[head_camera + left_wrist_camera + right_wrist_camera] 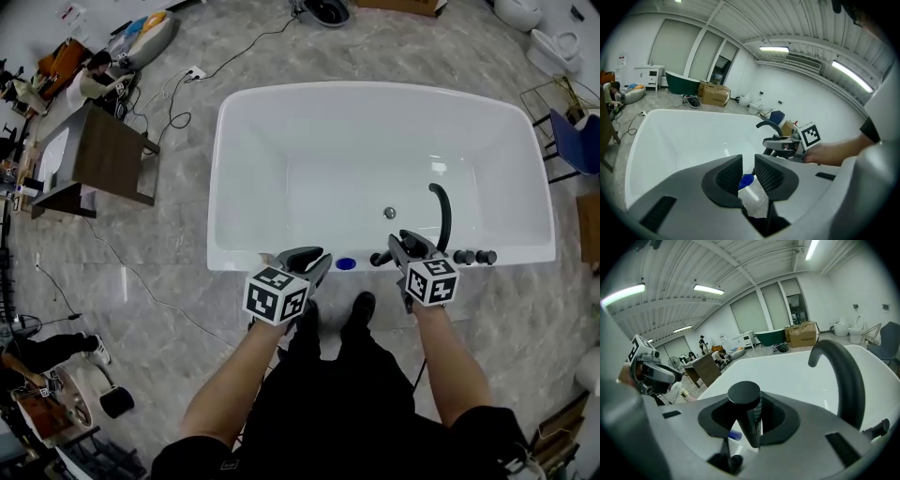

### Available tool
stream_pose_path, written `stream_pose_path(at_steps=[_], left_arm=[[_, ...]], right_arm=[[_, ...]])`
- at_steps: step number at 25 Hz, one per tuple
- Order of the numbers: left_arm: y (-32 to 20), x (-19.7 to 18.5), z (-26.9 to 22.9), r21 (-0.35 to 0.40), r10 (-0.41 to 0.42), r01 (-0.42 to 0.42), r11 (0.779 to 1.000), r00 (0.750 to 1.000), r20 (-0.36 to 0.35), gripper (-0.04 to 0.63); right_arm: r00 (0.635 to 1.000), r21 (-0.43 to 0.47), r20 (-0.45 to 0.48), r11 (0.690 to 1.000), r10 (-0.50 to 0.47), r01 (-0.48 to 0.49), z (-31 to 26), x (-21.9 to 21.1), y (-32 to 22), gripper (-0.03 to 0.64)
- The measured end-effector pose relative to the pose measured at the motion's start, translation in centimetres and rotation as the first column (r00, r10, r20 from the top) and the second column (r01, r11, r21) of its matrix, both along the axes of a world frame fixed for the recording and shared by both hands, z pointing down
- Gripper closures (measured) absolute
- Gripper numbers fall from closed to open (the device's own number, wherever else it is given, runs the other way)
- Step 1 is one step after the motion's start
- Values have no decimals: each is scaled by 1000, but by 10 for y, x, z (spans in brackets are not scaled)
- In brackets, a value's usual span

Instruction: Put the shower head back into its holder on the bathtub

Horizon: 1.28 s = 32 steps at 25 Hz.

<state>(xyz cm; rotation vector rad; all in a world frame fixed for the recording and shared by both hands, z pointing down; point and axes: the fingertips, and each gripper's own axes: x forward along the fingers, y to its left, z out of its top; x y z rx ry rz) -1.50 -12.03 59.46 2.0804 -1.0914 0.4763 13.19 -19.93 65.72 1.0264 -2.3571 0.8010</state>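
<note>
The white bathtub [244, 169] lies in front of me. My right gripper [405, 247] is over its near rim, shut on the black shower head [745, 401], a stubby cylinder with a flat round top that stands upright between the jaws. A dark hose [723, 456] hangs below it. The black curved spout [441, 211] and two black knobs [473, 256] sit just right of this gripper. My left gripper [314, 256] hovers at the rim further left, open, its jaws narrowly apart with nothing held. A small blue round piece [346, 263] lies on the rim between the grippers, and it shows through the left jaw gap [746, 180].
A wooden desk [103, 155] stands left of the tub, with cables [178, 103] trailing over the marble floor. People sit at the far left. A blue chair [577, 141] and a wire rack stand to the right. The tub drain [390, 213] is near the spout.
</note>
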Motion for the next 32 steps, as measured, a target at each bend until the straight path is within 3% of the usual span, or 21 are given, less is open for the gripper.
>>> stream_pose_path(at_steps=[15, 32], left_arm=[[26, -14, 11, -48, -65, 65, 997, 998, 0, 503], [34, -33, 17, -71, -51, 52, 996, 999, 12, 507]], right_arm=[[996, -55, -91, 998, -11, 6, 68, -3, -1, 485], [991, -107, -133, 994, -13, -1, 100, -7, 14, 478]])
